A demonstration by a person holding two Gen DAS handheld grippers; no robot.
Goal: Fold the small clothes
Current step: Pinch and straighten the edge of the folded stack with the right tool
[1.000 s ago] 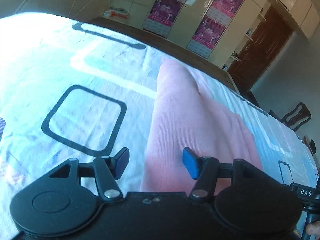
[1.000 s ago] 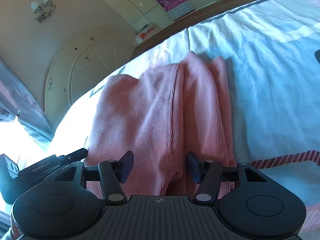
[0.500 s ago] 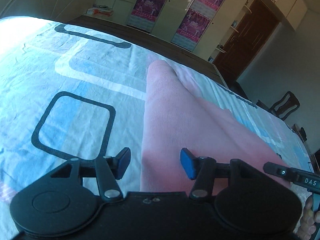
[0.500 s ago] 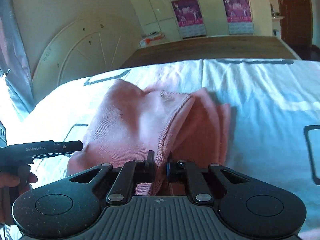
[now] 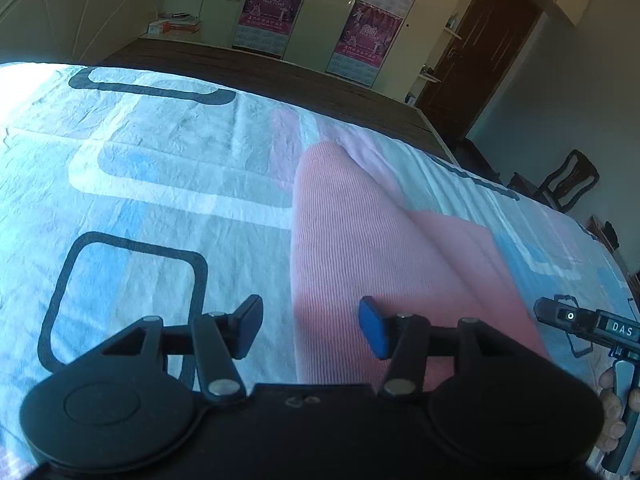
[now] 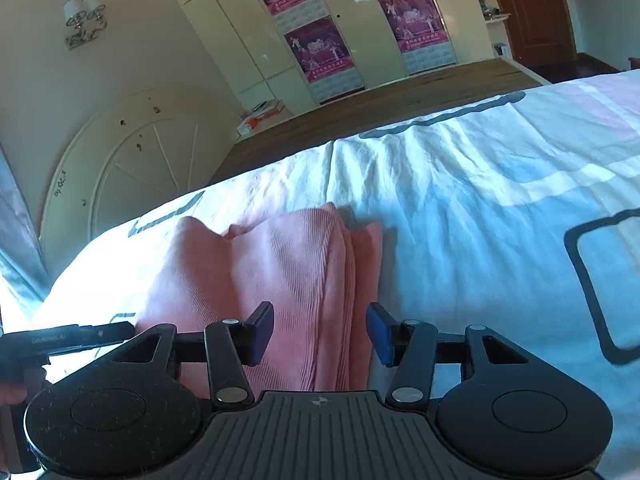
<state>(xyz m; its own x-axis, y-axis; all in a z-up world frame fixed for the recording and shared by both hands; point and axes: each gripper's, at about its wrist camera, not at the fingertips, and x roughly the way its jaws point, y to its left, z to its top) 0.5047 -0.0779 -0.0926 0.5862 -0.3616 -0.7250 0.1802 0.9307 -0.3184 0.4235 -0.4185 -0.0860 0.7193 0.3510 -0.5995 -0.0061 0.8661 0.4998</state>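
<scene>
- The pink ribbed garment lies folded into a long narrow stack on the bed sheet, its layered edges facing my right side in the right wrist view.
- I judge it light and soft: a thin rib knit that sags, drapes and stretches, with nothing stiff or fragile in it. It should not slip on the crumpled cotton sheet, but the stacked layers can slide over each other if I drag instead of lifting.
- The best hold, I think, is at the near end, pinching through all the layers at once close to the folded edges, so the stack comes up as one piece.
- My right tongs are opening, with the near end of the stack between the pads but not pressed by them.
- My left tongs stand at a middling gap and grip nothing; the long edge of the garment runs up between the pads, one over bare sheet, one over the cloth.
- Writing: "DAS" is readable on the right tool's body at the edge of the left wrist view. Faint lettering on the other tool is too blurred to read for certain.
- The magenta posters on the wardrobe carry print too small to read.
</scene>
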